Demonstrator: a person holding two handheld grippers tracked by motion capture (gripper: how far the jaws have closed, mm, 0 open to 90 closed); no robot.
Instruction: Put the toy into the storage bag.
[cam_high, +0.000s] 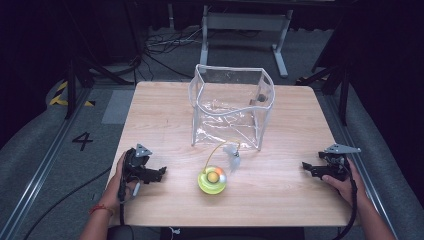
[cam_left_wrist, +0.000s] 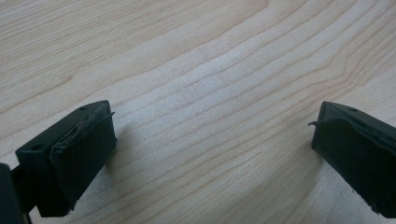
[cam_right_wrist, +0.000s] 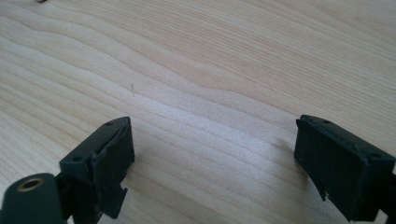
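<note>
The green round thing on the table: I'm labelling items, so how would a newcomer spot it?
On the wooden table, find the clear plastic bag standing upright mid-table. Just in front of it lies the round lime-green toy, the one brightly coloured thing there, with a yellow cord curving back toward the bag.

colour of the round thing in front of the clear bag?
Yellow-green round toy with an orange spot on top; clearest in the high view.

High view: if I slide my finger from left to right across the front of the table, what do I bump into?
Left gripper → round yellow-green toy → small clear piece on its yellow cord → right gripper.
</note>
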